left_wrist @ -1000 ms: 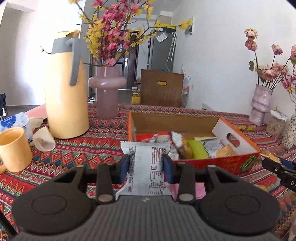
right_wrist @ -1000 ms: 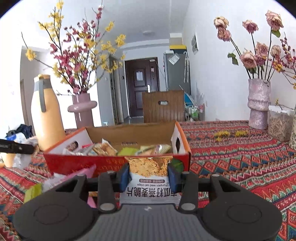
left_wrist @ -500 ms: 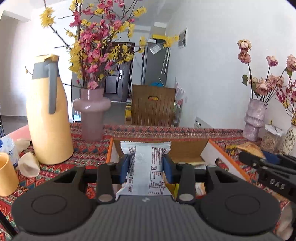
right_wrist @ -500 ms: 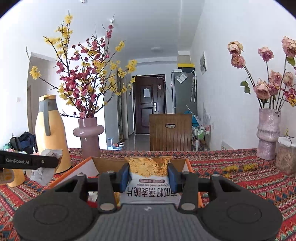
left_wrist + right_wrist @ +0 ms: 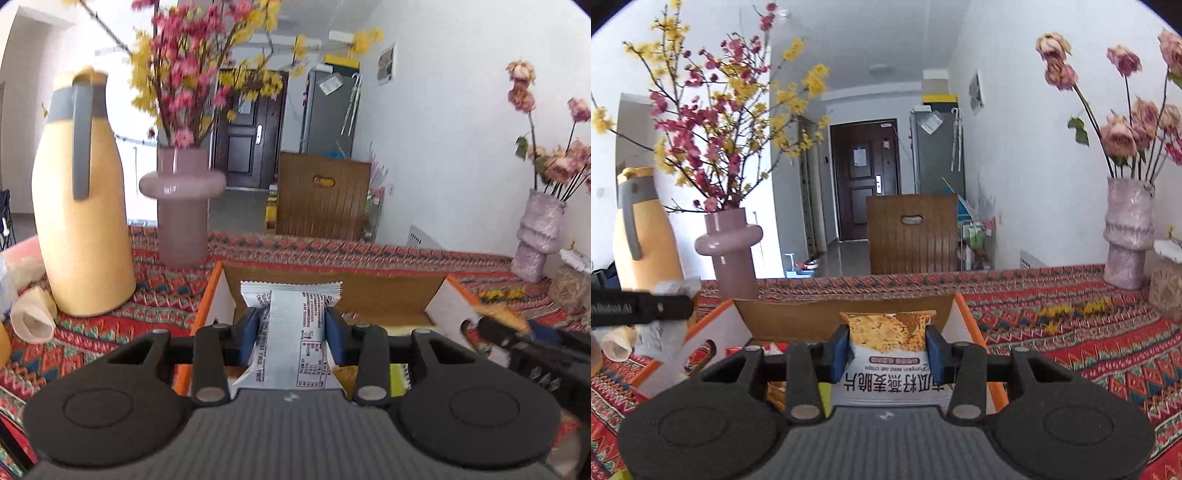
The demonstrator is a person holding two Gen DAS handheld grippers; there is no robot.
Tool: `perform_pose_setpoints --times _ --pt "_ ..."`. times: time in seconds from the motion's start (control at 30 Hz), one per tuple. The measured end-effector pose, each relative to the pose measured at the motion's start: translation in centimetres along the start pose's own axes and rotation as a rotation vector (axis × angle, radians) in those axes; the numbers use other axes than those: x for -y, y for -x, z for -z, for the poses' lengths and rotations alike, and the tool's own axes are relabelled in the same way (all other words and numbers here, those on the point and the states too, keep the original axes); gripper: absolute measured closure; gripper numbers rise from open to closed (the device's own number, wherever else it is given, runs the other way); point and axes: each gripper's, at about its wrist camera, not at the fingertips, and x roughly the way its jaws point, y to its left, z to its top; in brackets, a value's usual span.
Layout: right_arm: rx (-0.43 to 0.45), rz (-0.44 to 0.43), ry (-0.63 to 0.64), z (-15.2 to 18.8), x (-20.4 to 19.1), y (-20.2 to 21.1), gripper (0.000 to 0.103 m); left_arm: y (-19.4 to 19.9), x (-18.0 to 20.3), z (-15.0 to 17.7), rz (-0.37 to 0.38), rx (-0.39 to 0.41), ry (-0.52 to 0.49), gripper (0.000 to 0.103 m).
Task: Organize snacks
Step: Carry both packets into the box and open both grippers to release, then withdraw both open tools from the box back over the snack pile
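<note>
My left gripper (image 5: 290, 334) is shut on a white snack bar wrapper (image 5: 291, 325), held over the near left part of the orange cardboard box (image 5: 388, 299). My right gripper (image 5: 886, 349) is shut on an oat crisps packet (image 5: 890, 332), white with a golden top, above the same box (image 5: 842, 317). In the left wrist view the right gripper (image 5: 524, 339) shows at the right, by the box's white end wall. The left gripper (image 5: 639, 308) reaches in from the left edge of the right wrist view. Most of the box's contents are hidden behind my fingers.
A yellow thermos jug (image 5: 79, 206) and a pink vase of flowers (image 5: 183, 206) stand left of the box on the patterned tablecloth (image 5: 1071, 332). A mottled vase of dried roses (image 5: 1128, 236) stands at the far right. A wooden chair back (image 5: 912, 232) rises beyond the table.
Both grippers have moved forward toward and over the box with their packets still held. The box's snacks, visible earlier, are now mostly hidden behind the fingers.
</note>
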Motion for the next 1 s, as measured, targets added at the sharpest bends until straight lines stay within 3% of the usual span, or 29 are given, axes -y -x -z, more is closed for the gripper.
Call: perform_pose_setpoints --times 0.17,0.47,0.57,0.6,0.63,0.67,0.7,1.0 --pt "-0.011 0.011 -0.007 0.7 0.2 -0.5 0.061 -1.1 -0.5 0.5 -0.009 -0.037 0.007 0.064" --pt "-0.045 0.036 0.003 1.3 0.1 -1.2 0.059 -1.0 -0.8 0.7 0.002 -0.031 0.031 0.062" --pt "-0.046 0.042 -0.006 1.3 0.4 -1.1 0.054 -0.5 -1.1 0.6 0.0 -0.008 0.047 0.039" --pt "-0.04 0.039 -0.015 1.2 0.5 -0.9 0.043 -0.4 -1.1 0.5 -0.01 0.003 0.052 0.021" --pt "-0.033 0.039 -0.022 1.2 0.6 -0.7 0.034 -0.2 -1.2 0.5 -0.02 0.016 0.055 0.011" --pt "-0.024 0.042 -0.027 1.2 0.6 -0.5 0.012 0.0 -1.2 0.5 -0.032 0.029 0.059 0.006" --pt "-0.014 0.047 -0.031 1.1 0.7 -0.3 0.0 0.2 -1.2 0.4 -0.038 0.037 0.064 0.0" --pt "0.017 0.044 -0.056 1.0 0.9 0.7 0.0 0.3 -1.2 0.7 -0.059 0.032 0.058 0.0"
